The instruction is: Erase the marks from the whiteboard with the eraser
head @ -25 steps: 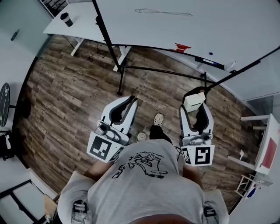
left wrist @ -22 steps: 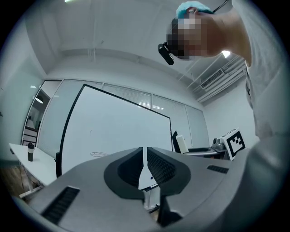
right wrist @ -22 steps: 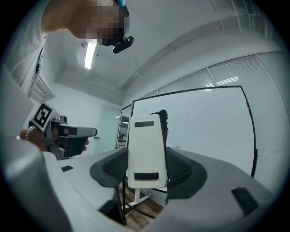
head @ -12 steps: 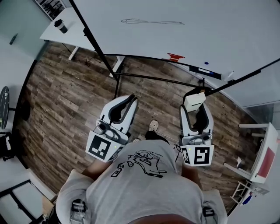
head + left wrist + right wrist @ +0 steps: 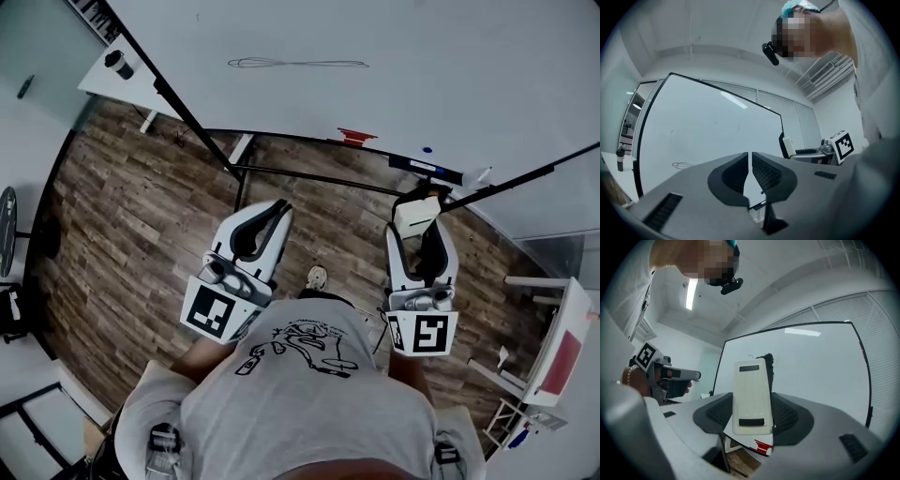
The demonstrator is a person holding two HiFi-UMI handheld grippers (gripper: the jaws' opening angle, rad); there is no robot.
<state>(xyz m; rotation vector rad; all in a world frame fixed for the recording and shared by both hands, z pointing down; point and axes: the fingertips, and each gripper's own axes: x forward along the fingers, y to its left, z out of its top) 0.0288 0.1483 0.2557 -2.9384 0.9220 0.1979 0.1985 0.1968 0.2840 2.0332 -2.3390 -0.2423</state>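
Cream plastic eraser (image 5: 751,394) sat pinched upright in the right gripper (image 5: 751,418). Left gripper (image 5: 750,164) had its jaws pressed together, nothing between them. Both hung at mid-frame in the head view, well apart from the whiteboard (image 5: 450,56). Looping mark (image 5: 298,64) at upper middle looked untouched (all wiping left to do, by my reading). Count: one eraser, one mark, one board, two grippers.

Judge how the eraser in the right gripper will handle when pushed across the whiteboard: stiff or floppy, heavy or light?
The eraser looks like rigid moulded plastic, so probably stiff. The right gripper holds it by its sides alone, so likely light. Its dark fuzzy face should drag softly on the whiteboard.
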